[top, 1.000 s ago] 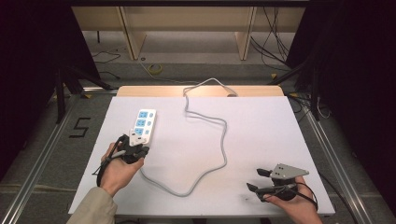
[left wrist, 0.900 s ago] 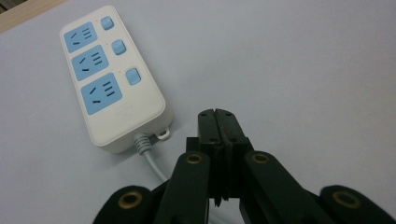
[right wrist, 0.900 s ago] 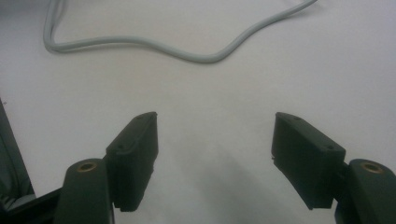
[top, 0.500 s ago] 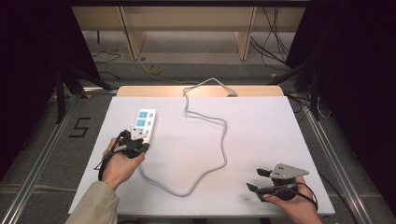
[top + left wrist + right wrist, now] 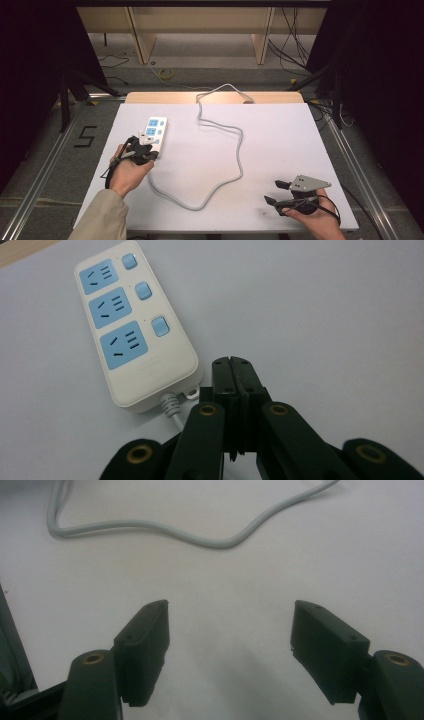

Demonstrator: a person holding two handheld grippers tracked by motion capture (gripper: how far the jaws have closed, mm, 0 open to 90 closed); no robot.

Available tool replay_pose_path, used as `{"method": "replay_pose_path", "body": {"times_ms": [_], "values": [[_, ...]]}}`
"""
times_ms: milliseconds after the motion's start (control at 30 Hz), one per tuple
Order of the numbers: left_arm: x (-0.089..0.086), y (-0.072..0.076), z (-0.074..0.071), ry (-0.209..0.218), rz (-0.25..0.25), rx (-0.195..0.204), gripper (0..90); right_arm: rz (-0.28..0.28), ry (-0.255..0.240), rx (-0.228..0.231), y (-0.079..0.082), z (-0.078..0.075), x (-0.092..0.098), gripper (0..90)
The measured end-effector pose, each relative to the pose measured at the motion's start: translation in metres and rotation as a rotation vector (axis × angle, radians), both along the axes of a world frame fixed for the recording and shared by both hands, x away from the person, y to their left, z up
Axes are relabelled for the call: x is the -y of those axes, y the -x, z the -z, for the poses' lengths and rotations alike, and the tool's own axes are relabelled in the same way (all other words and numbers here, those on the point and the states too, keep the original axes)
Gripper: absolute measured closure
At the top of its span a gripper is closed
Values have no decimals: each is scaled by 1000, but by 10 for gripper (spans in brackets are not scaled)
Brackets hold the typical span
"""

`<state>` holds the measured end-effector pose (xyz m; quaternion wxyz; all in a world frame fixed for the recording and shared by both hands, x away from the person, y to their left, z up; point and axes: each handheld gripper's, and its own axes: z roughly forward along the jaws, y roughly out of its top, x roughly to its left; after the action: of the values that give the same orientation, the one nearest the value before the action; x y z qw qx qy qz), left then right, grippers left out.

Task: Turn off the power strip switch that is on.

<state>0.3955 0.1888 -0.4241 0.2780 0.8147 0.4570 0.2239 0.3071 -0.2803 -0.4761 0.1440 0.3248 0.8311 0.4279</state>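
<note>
The left gripper (image 5: pixel 234 365), jaws pressed together on nothing, is held just off the cord end of the white power strip (image 5: pixel 132 325), seen at its eleven o'clock on the white surface (image 5: pixel 320 315), while the right gripper (image 5: pixel 230 630) is kept wide open and empty, well apart.

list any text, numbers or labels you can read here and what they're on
"5": a black numeral on the grey floor, left of the table.
Power strip: faint embossed marking on the white casing below the lowest socket, too faint to read in the left gripper view; the sockets and switches carry no readable words.
No other text is visible.
</note>
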Motion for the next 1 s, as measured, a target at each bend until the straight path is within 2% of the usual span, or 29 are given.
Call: {"method": "replay_pose_path", "body": {"times_ms": [567,1000], "values": [[-6,-14,-5,1,-27,-16,896,6,0,0,0,-1,2,326],[-10,-25,-9,-20,-34,-34,897,8,-1,3,0,-1,2,325]]}}
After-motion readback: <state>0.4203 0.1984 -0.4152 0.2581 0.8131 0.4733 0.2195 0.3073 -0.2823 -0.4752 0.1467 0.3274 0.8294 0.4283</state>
